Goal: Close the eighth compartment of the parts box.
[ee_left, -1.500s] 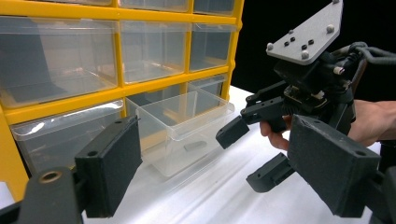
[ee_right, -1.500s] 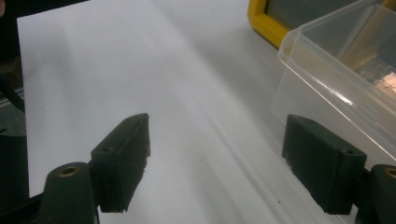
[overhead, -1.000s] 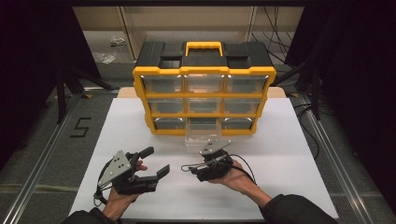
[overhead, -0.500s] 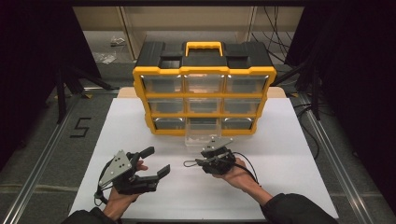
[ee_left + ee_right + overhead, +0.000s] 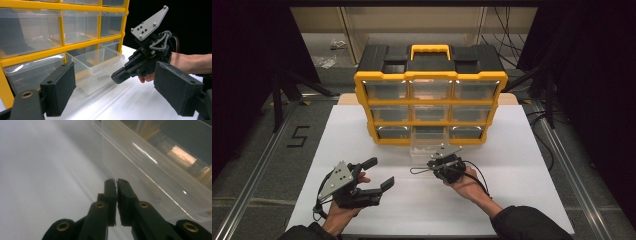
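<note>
On the left of the white surface (image 5: 522, 165), the left gripper (image 5: 378, 174) rests low in the person's hand with its jaws spread wide and nothing between them, well apart from the work. Further back stands the yellow drawer cabinet (image 5: 430, 102), and its bottom middle drawer (image 5: 428, 145) is pulled out towards the person, clear plastic sitting on the surface in front of its slot. In the left gripper view a small part (image 5: 102, 78) lies on the floor of that drawer, though it is too faint to name.

To the right, the right gripper (image 5: 443, 156) has just been closing, and its jaws are now pressed together with nothing caught between them; the right gripper view shows the two pads meeting on air. Its tip sits just in front of the drawer's near wall, below the rim, on the outside.

The likely trouble is a missed grasp: having closed outside the wall, the gripper holds neither the drawer lip nor the part inside. Pushing forward with jaws closed could shove the light drawer askew or jam it crooked in its slot. Reaching inside would require lifting over the rim first, or the tip will knock the thin wall.
</note>
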The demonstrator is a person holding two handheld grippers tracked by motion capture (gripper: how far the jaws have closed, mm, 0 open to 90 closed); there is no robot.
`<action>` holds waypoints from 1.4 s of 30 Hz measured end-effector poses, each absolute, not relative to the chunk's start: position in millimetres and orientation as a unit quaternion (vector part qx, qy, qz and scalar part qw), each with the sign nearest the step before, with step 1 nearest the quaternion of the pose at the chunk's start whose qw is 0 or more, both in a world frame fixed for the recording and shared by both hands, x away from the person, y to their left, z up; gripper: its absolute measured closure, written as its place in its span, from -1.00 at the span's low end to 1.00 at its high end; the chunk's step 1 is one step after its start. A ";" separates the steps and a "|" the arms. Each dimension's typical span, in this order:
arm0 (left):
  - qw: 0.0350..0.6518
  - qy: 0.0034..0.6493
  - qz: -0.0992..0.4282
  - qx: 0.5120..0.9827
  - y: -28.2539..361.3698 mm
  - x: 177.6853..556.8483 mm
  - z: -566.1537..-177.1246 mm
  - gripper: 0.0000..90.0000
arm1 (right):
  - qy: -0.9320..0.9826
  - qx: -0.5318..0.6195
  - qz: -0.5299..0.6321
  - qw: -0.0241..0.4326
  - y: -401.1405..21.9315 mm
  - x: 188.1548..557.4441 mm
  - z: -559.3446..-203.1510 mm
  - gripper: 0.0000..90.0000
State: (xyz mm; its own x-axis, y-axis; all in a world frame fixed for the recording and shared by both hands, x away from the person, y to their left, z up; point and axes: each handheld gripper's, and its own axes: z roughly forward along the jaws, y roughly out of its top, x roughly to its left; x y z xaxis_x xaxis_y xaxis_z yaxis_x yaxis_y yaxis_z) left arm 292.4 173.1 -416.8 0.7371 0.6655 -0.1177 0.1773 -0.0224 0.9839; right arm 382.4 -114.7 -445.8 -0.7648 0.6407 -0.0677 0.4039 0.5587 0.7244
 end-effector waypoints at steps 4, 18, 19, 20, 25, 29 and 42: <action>0.628 0.306 0.194 0.688 173.0 292.4 -416.8 -0.62 | 0.865 0.305 0.359 0.171 -114.9 384.1 -445.8 1.00; 0.628 0.308 0.195 0.688 173.5 292.2 -417.0 -0.62 | 0.861 0.310 0.353 0.197 -115.7 390.3 -448.4 1.00; 0.628 0.308 0.195 0.688 173.6 292.2 -417.0 -0.62 | 0.861 0.309 0.353 0.196 -115.7 390.7 -448.6 1.00; 0.628 0.308 0.194 0.688 173.6 292.2 -417.1 -0.62 | 0.862 0.308 0.352 0.197 -115.3 390.7 -448.7 1.00; 0.627 0.307 0.196 0.688 173.7 291.8 -417.1 -0.62 | 0.863 0.303 0.349 0.204 -112.9 390.0 -449.6 1.00; 0.628 0.309 0.194 0.688 173.7 292.2 -417.3 -0.62 | 0.862 0.303 0.349 0.208 -112.4 390.9 -449.8 1.00; 0.628 0.309 0.195 0.687 174.0 292.2 -417.0 -0.62 | 0.858 0.303 0.348 0.224 -108.9 395.6 -451.8 1.00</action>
State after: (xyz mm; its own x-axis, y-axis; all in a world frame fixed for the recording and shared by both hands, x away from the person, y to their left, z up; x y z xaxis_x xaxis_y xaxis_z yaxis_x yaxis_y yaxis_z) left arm 292.2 174.0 -417.0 0.7330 0.6694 -0.1206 0.1806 -0.0206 0.9834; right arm 395.6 -108.9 -451.8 -0.7163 0.6757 -0.1742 0.3633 0.5743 0.7337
